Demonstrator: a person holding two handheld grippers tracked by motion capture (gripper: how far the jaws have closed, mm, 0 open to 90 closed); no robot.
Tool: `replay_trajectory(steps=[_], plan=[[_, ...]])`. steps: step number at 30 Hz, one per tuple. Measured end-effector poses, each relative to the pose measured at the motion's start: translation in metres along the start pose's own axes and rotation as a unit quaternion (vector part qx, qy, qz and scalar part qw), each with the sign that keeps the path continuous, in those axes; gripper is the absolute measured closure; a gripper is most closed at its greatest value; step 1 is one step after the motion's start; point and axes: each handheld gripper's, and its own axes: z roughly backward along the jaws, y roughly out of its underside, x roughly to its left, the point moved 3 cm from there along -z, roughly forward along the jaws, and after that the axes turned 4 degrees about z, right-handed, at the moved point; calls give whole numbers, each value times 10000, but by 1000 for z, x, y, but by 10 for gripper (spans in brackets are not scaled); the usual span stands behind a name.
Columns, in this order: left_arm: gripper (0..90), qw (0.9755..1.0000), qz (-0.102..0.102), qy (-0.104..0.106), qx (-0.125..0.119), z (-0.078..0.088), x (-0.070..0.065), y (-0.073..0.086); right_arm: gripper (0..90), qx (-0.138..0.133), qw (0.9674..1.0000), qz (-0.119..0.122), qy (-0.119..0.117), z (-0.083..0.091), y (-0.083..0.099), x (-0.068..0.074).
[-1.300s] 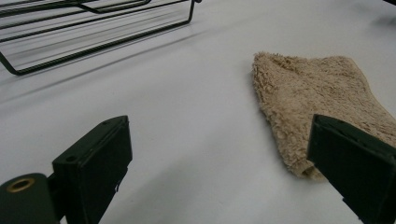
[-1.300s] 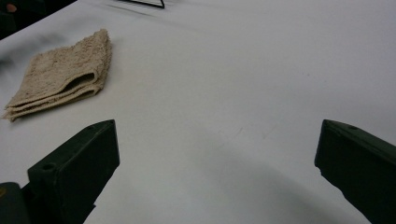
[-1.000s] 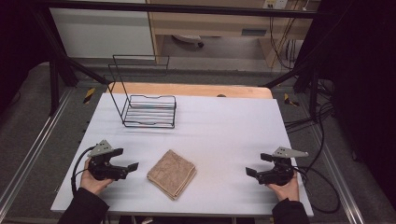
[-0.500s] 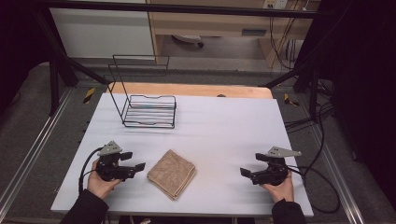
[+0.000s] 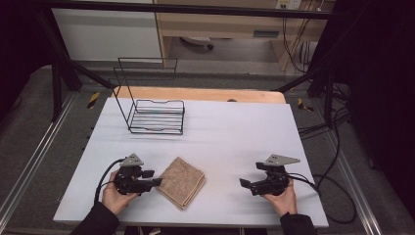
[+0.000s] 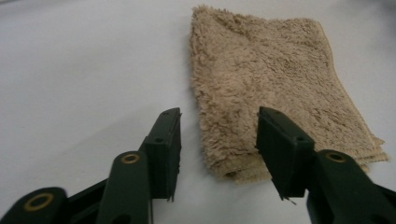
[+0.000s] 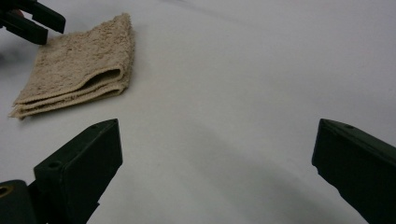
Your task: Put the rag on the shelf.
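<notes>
A white surface (image 5: 230, 142) is seen from above, with a person's two hands entering at the near edge, each holding a black set of tongs. At about 7 o'clock from the middle of the surface, the left hand (image 5: 113, 196) grips the left tongs (image 5: 157, 181), whose tips reach the near left corner of a folded beige towel (image 5: 181, 181). In the left gripper view these left tongs (image 6: 218, 149) are released, their two jaws spread apart with the towel's (image 6: 266, 84) near corner sitting in the gap between them, not pinched. The towel lies flat at roughly 6 o'clock, folded into several layers and turned like a diamond toward the near edge. At about 4 o'clock, well apart from the towel, the right hand (image 5: 281, 198) holds the right tongs (image 5: 243, 184), pointing toward 9 o'clock at the towel. In the right gripper view the right tongs (image 7: 217, 161) are released wide over bare surface (image 7: 243, 84), the towel (image 7: 79, 70) lies ahead at the upper left with its stacked folded edges facing the camera, and the tips of the left tongs (image 7: 35, 21) touch its far corner. Farther back, at about 11 o'clock, an empty black wire rack (image 5: 155, 108) stands upright on the surface with a tall wire back. Beyond the far edge a strip of wooden board (image 5: 205, 94) shows, and black cables (image 5: 328, 129) trail down the floor at 3 o'clock.
</notes>
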Motion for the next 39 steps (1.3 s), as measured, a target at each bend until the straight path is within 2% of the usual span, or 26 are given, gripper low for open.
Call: replay_trajectory(steps=[1,3,8,12,17,25,27,30,32,34,36,39], plan=[[502,10000,11,22,22,-2,-2,0,22,0,10000,0,0,0,0,0],[560,9999,-7,9,101,-5,-3,1,32,-5,10000,15,-48,-5,-4,8],[623,9997,109,0,211,-8,-4,3,52,-52,9998,114,-154,-15,-14,22],[656,9994,139,-8,318,-10,-3,4,75,-73,9995,87,-279,-26,-21,34],[682,9993,160,-5,349,-10,-4,5,99,-9,9994,123,-309,-40,-29,45],[740,9990,109,-51,425,-10,-7,5,233,210,9991,208,-313,-74,-41,69],[749,9991,104,-58,410,-10,-8,5,284,238,9990,151,-348,-82,-43,73],[754,9991,84,-78,408,-10,-8,6,327,290,9989,109,-340,-90,-45,75],[758,9991,73,-79,408,-11,-9,6,385,389,9987,-6,-328,-100,-47,78],[759,9992,72,-60,399,-11,-8,6,407,432,9986,7,-290,-103,-48,78],[760,9992,61,-55,403,-10,-8,6,475,441,9985,-133,-291,-110,-48,78],[770,9992,60,-60,390,-10,-8,6,531,607,9977,-190,-249,-114,-44,77]])
